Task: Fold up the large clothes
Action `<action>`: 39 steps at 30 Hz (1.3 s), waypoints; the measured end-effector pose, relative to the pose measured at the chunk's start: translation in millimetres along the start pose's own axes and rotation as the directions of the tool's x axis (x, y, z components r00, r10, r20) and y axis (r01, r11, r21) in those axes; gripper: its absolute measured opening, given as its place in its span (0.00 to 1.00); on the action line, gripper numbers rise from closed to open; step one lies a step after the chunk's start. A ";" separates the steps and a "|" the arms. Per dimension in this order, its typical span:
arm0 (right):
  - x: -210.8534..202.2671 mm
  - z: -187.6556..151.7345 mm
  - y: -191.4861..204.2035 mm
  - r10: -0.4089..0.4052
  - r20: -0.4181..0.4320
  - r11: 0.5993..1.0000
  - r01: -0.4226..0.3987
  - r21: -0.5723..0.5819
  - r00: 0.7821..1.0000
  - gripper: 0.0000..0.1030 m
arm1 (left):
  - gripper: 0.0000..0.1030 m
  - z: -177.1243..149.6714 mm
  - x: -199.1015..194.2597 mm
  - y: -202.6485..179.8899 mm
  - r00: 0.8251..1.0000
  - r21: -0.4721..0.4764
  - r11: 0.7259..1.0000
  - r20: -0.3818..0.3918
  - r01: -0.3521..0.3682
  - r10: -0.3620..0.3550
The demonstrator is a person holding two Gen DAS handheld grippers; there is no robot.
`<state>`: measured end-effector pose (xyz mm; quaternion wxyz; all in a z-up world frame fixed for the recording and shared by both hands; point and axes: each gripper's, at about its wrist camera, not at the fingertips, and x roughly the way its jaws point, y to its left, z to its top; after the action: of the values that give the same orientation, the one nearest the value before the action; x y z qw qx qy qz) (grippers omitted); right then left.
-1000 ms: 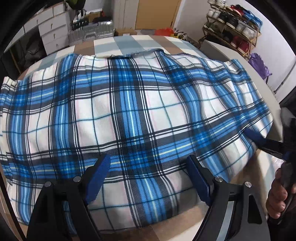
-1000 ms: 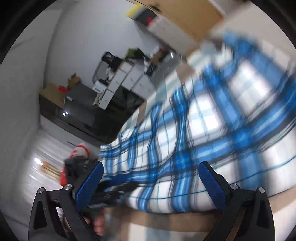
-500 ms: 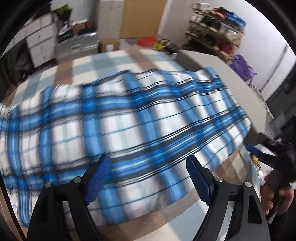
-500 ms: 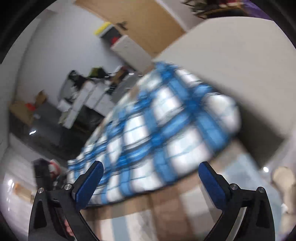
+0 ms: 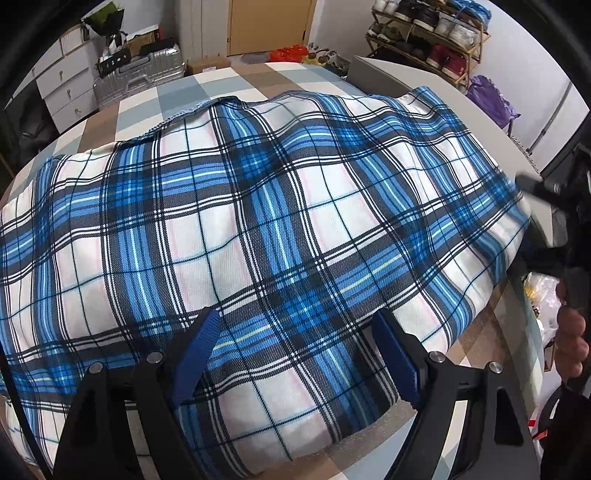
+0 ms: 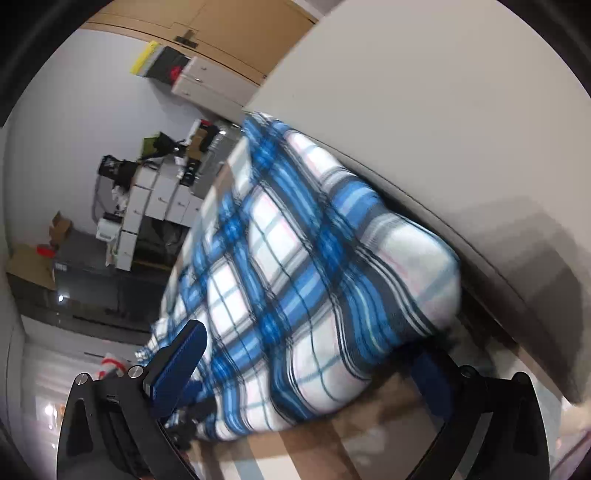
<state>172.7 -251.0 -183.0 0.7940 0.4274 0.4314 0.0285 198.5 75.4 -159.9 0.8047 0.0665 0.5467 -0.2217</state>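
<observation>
Left wrist view: a large blue, white and black plaid cloth [image 5: 280,229] lies spread across a bed covered in a brown, grey and cream checked sheet [image 5: 236,83], filling most of the frame from the left edge to the grey padded headboard [image 5: 417,79] on the right. The left gripper [image 5: 291,350] hovers over the near edge of the cloth with its blue-padded black jaws spread wide; the plaid fabric shows between and beneath them, but the pads are not pressing on it. At the right edge, a person's hand [image 5: 570,341] holds the handle of the other black gripper beside the cloth's right end. A silver ribbed suitcase [image 5: 138,75], white drawers [image 5: 64,83] and a wooden shoe rack [image 5: 428,35] stand beyond the bed.

Right wrist view: the picture is tilted and somewhat blurred. The right gripper [image 6: 306,373] is also released, jaws wide apart. The rounded, folded end of the plaid cloth [image 6: 314,280] sits between them, close to the right jaw, which is partly shadowed under the fabric's corner; whether it touches cannot be told. The grey headboard [image 6: 443,129] runs just beside the cloth.
</observation>
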 end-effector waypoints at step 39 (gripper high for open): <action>-46.7 -28.8 73.9 -0.088 0.365 0.897 0.234 -0.376 0.927 0.08 | 0.86 -20.7 1.5 -72.0 0.998 0.131 0.989 -0.001 0.069 -0.070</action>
<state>147.0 -204.7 -107.7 0.9279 0.2106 0.3070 -0.0215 150.4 17.9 -159.7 0.7913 0.0995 0.5316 -0.2852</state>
